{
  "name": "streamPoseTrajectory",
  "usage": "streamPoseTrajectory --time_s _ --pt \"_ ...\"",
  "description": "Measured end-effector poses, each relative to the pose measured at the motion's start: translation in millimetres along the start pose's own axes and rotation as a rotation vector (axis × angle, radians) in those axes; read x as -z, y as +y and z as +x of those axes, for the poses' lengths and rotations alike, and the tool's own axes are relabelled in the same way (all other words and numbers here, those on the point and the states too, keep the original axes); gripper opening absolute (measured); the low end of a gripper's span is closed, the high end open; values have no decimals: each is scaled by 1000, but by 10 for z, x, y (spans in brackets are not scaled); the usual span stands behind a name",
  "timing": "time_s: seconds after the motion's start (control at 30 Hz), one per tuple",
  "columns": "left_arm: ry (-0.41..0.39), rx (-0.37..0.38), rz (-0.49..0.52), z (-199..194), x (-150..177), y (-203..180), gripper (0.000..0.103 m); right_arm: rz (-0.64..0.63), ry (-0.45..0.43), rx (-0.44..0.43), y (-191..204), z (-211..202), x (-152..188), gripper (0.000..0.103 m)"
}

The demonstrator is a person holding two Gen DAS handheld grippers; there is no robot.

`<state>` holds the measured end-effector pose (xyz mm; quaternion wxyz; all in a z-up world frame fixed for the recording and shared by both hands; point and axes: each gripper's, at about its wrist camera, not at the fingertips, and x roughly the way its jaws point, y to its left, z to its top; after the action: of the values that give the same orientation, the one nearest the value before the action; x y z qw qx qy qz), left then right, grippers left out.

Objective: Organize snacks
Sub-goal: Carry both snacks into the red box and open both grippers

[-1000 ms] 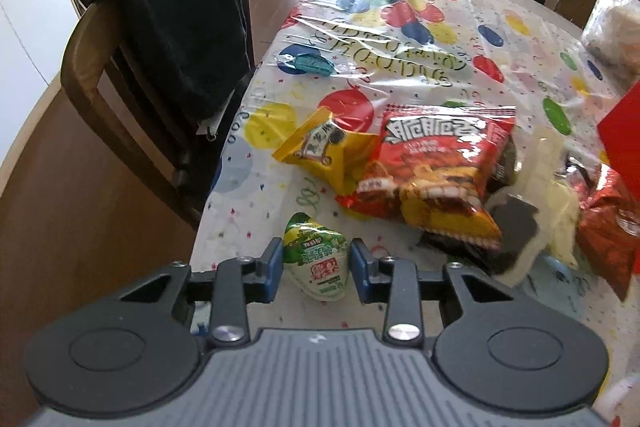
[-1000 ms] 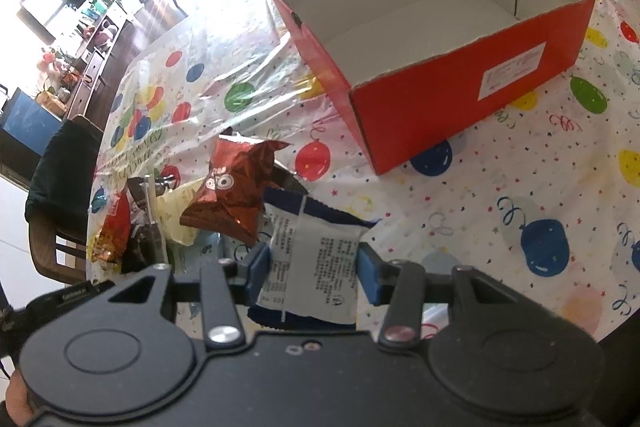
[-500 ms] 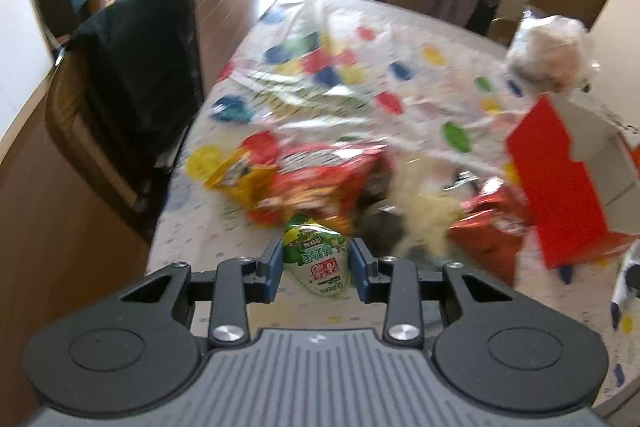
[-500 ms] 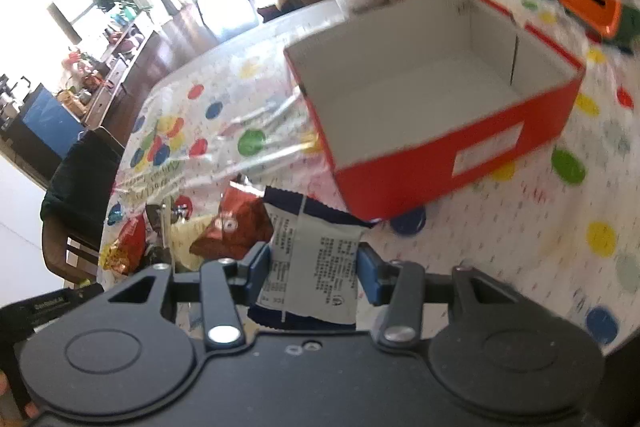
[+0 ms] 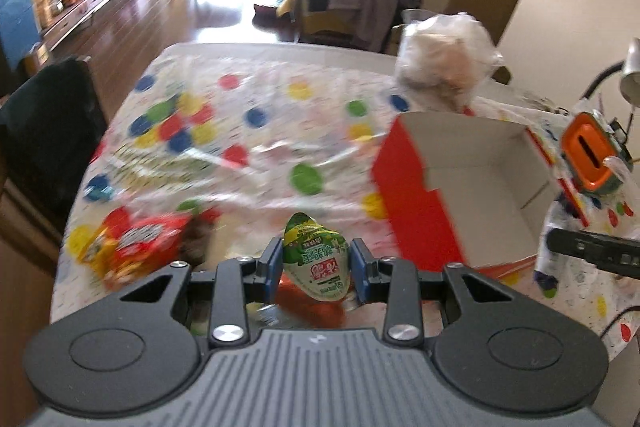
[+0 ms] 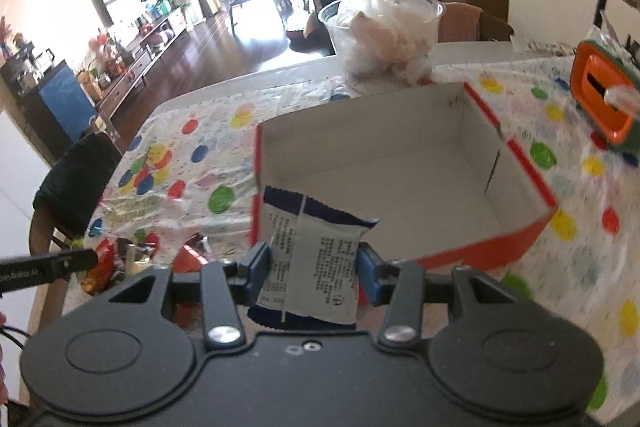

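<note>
The left gripper (image 5: 316,269) clamps a green-and-white snack pouch (image 5: 316,259), pointed end up, red characters unreadable. The right gripper (image 6: 314,273) pinches a white, navy-edged wrapper (image 6: 316,259) upright, its fine print illegible, above the near wall of the empty red box (image 6: 480,255).

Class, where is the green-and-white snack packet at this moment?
In the left wrist view, the green-and-white snack packet sits low and central, pinched in the left tongs, left of the red box.

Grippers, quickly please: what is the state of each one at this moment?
Left gripper: closed on the green and white snack packet.
Right gripper: closed on the white and dark blue snack packet.
</note>
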<state>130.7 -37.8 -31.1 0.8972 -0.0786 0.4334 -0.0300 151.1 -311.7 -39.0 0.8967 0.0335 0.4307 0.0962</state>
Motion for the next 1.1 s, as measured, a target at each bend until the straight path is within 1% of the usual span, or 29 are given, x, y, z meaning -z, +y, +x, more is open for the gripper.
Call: streamPoseTrajectory --time_s 0.17,0.4,0.57,0.7,0.9,1.03,1.1 --pt "10 23 49 140 -176 -482 35 -59 17 10 -284 111 -195 46" --pt "26 34 88 432 -351 -993 35 -93 31 25 -681 292 -429 46" --pt "52 32 106 689 -436 -1302 35 -65 70 17 -947 458 -535 46" --pt "80 37 116 892 -491 -1490 35 -93 97 16 -1040 585 -588 46" --pt "146 34 127 1261 -542 -1692 35 -131 167 -5 -1096 848 -630 46" --pt "189 25 138 1493 -539 -1774 35 -161 215 -22 -1090 1006 -626 46" --pt "201 10 156 1588 -529 -1822 35 -184 233 -13 -1078 1089 -615 46"
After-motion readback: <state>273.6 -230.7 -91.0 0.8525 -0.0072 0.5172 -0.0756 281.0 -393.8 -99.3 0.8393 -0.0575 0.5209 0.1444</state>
